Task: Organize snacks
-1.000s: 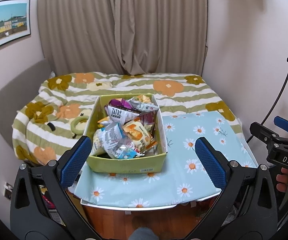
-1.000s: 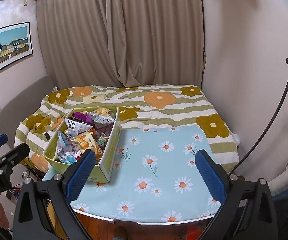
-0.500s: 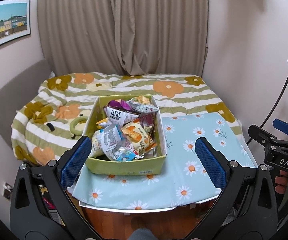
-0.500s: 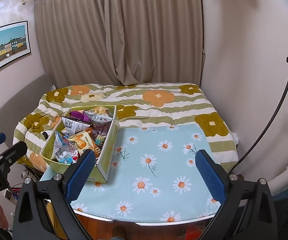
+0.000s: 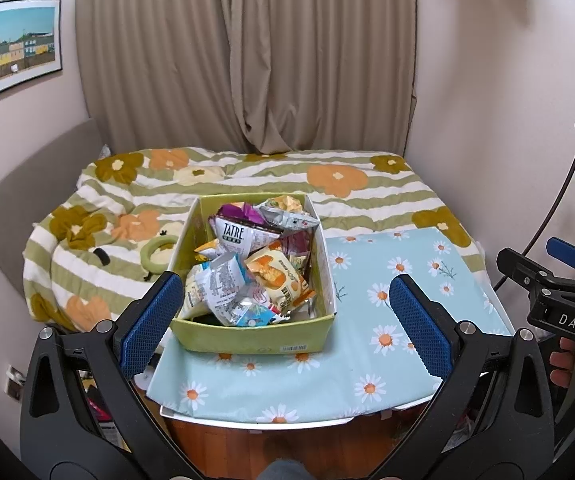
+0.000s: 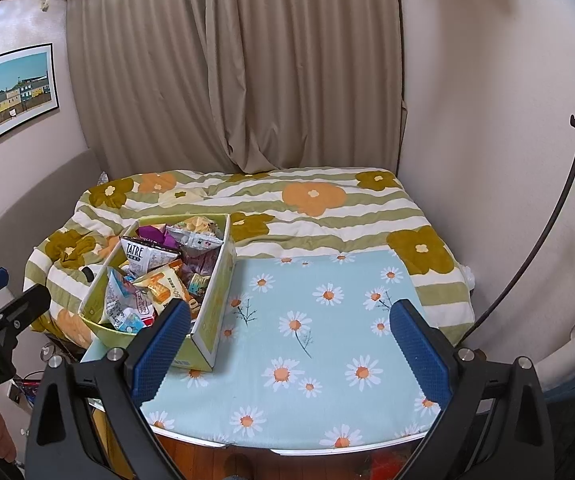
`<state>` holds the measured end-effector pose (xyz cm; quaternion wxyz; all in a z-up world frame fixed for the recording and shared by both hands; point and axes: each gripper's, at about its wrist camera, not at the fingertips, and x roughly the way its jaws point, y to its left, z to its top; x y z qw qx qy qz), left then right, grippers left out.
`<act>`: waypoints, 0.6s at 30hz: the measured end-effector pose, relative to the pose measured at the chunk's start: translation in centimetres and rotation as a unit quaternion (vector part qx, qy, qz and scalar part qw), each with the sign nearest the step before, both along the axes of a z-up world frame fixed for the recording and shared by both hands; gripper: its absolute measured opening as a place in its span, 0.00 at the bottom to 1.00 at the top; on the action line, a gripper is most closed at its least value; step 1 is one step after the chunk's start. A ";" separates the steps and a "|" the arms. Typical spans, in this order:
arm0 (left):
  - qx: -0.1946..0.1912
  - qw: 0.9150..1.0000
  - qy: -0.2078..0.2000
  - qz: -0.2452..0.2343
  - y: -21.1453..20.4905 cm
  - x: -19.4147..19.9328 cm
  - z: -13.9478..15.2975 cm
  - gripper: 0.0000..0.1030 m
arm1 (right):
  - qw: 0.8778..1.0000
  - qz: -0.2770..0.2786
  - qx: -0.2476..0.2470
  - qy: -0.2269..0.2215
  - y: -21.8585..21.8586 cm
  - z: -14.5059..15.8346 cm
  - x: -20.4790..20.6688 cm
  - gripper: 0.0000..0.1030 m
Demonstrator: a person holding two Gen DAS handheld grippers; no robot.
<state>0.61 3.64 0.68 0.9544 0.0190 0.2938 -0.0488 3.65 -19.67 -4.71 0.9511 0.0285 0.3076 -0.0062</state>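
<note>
Two claws hang above the near edge of a small table covered by a pale blue daisy cloth, both released with their blue pads spread wide and nothing between them. The left claw looks straight at a yellow-green cardboard box that stands on the left part of the cloth, its near wall close to the table's near edge and its left wall about at the cloth's left edge. The box is heaped with snack packets: a white pouch printed TATRE near the far end, a purple wrapper behind it, an orange-and-white bag in the middle, and crumpled silver and blue packs toward the near wall. The right claw hangs over the bare right half of the cloth, where everything right of the box is free daisy print out to the right and near edges. From the right wrist view the box's right wall runs diagonally away, and the left claw's black frame shows at the far left edge. In the left wrist view a hand grips the right tool's handle at the right border. Beyond the table's far edge lies a bed with a striped floral quilt, reaching back to beige curtains. A green ring rests on the quilt just left of the box. A framed picture of coloured houses hangs on the left wall.
</note>
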 end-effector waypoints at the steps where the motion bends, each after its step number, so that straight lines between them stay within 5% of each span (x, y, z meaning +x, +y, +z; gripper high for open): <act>1: 0.000 1.000 0.000 -0.001 0.0 0.1 0.0 0.99 | 1.000 0.000 0.000 0.000 0.0 0.0 0.1 0.96; 18: 0.001 1.000 -0.001 0.001 -0.1 0.0 0.1 0.99 | 1.000 0.000 0.000 0.001 0.0 0.0 0.1 0.96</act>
